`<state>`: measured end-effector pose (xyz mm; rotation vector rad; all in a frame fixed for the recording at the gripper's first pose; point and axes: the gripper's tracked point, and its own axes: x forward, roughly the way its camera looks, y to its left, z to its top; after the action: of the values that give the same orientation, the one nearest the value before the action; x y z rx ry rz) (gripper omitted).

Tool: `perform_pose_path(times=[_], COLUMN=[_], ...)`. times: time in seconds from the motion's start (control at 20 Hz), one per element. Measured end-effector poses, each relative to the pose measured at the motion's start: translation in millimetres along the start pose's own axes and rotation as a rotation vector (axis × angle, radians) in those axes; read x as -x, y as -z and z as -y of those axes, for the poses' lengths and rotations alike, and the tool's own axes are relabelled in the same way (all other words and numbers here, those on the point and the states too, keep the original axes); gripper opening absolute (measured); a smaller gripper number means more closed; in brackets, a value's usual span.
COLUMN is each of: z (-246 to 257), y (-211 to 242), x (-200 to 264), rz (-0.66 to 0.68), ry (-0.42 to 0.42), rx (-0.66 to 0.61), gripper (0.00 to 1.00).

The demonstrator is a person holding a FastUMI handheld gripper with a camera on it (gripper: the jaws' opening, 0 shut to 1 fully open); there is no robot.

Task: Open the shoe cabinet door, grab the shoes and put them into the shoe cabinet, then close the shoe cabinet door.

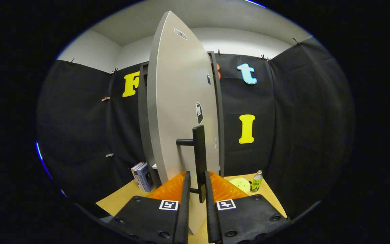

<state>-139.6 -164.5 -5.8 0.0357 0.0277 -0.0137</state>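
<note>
The shoe cabinet's pale grey door (174, 101) stands swung out toward me, edge-on, with the dark cabinet frame (220, 118) behind it. Its black vertical bar handle (200, 152) runs down between my two fingers. My gripper (197, 174) is shut on the lower part of this handle, one black finger (185, 189) pressing on each side. The orange finger backs flank the handle just above the table. The inside of the cabinet is hidden by the door.
The cabinet stands on a light wooden table (120, 200). Two upright books (142, 176) lean at the cabinet's left foot. To the right of the cabinet sit a yellow round object (240, 184) and a small green bottle (256, 181).
</note>
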Motion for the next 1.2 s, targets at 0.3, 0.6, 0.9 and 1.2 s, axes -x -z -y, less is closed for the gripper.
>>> perform_pose_path(times=[0.3, 0.6, 0.9, 1.2], z=[36, 74, 56, -23], y=[-4, -12, -28, -14], x=[8, 19, 39, 48], rz=[0.006, 0.024, 0.075, 0.062], ry=[0.071, 0.151, 0.109, -0.061], rx=[-0.006, -0.029, -0.014, 0.0], gripper=[0.24, 0.21, 0.21, 0.21])
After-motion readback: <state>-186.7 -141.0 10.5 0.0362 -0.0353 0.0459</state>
